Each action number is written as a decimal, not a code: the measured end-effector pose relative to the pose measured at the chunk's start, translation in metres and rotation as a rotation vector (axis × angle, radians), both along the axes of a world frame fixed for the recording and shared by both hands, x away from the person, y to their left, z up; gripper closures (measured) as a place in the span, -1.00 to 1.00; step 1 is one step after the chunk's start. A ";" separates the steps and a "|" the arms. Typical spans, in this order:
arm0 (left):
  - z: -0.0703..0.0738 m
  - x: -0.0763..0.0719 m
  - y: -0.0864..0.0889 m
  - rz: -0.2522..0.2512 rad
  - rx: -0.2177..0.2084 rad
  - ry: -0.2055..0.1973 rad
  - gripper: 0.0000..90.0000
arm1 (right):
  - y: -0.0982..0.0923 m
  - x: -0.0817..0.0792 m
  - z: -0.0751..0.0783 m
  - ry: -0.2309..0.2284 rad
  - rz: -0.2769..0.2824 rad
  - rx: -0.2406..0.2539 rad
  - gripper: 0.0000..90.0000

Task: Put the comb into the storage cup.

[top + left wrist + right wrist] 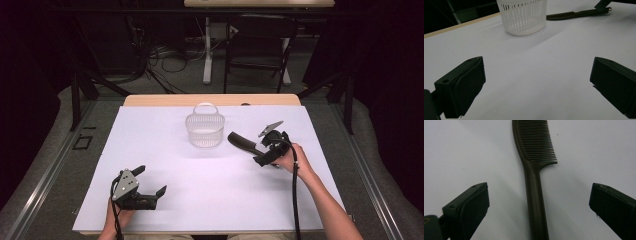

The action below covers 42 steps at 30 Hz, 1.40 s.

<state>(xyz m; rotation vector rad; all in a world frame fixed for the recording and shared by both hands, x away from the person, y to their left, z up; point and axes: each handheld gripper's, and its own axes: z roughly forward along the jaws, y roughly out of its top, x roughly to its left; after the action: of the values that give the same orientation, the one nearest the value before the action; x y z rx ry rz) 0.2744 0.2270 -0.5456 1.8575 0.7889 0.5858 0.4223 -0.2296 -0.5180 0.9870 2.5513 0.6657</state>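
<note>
Dark room behind, with a chair (260, 45) and a tangle of cables on the grey floor past the far edge. Nearer me sits the table (150, 150), a wooden top covered by a white sheet that takes up most of the high view.

On that sheet, toward the far middle, I see a white slotted basket (205, 129) standing upright with its thin handle raised. My left tool's view has it ahead too, with the comb lying off to one side of it, apart from it.

My left tool (150, 182) rests low at the near left corner of the table, well away from the basket. Its jaws stand wide apart with bare white sheet between them.

My right tool (250, 145) is out at the right of the basket, angled toward it. Its jaws are spread wide as well, one on either side of the comb's handle, and neither pad touches it as far as I can tell.

Smallest is the dark comb (534, 170) itself. It lies flat on the sheet just right of the basket, teeth end pointing away from my right tool, handle running back between the open jaws.
</note>
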 end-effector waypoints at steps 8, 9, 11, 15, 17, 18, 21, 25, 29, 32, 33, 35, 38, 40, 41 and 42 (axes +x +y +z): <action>0.000 0.000 -0.001 -0.001 0.000 0.002 -1.00 | 0.006 0.005 -0.002 0.009 0.024 -0.031 -0.67; 0.000 0.000 -0.001 -0.001 0.000 0.001 -1.00 | 0.006 0.006 -0.002 0.010 0.022 -0.028 -0.62; 0.000 0.000 0.000 -0.002 0.001 0.000 -1.00 | 0.009 0.006 -0.001 0.026 0.010 -0.041 -0.49; 0.000 0.000 0.000 0.002 0.001 0.001 -1.00 | 0.014 0.010 0.001 0.031 0.035 -0.048 -0.30; 0.000 0.000 0.000 0.002 0.001 0.000 -1.00 | 0.017 0.010 0.000 0.030 0.034 -0.047 -0.19; 0.000 0.000 0.000 0.000 0.000 0.000 -1.00 | 0.018 0.011 0.000 0.027 0.049 -0.059 -0.13; 0.000 0.000 0.000 -0.001 0.001 0.000 -1.00 | 0.020 0.013 -0.002 0.040 0.055 -0.086 0.03; 0.000 0.000 0.000 -0.002 0.000 0.001 -1.00 | 0.021 0.016 -0.005 0.060 0.046 -0.107 0.19; 0.000 0.000 -0.001 -0.004 0.000 0.003 -1.00 | 0.022 0.018 -0.006 0.093 0.037 -0.122 0.31; 0.000 0.000 -0.001 -0.004 0.001 0.004 -1.00 | 0.023 0.022 -0.008 0.106 0.045 -0.114 0.36; 0.000 0.000 -0.001 -0.003 0.000 0.003 -1.00 | 0.024 0.023 -0.008 0.110 0.040 -0.115 0.37; 0.000 0.000 -0.001 -0.003 0.000 0.002 -1.00 | 0.026 0.024 -0.008 0.127 0.026 -0.119 0.39; 0.000 0.000 0.000 -0.002 0.001 0.005 -1.00 | 0.027 0.027 -0.009 0.133 0.038 -0.131 0.42; 0.000 0.000 0.000 -0.004 0.002 0.004 -1.00 | 0.029 0.028 -0.010 0.150 0.030 -0.143 0.44; 0.000 0.000 0.000 -0.004 0.001 0.004 -1.00 | 0.029 0.028 -0.011 0.155 0.019 -0.140 0.45; 0.000 0.000 0.000 -0.004 0.001 0.005 -1.00 | 0.030 0.029 -0.012 0.160 0.021 -0.140 0.47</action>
<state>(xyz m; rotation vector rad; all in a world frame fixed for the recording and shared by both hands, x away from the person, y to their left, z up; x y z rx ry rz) 0.2744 0.2268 -0.5459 1.8619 0.7878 0.5797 0.4515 -0.2001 -0.5299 1.0038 2.7064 0.4216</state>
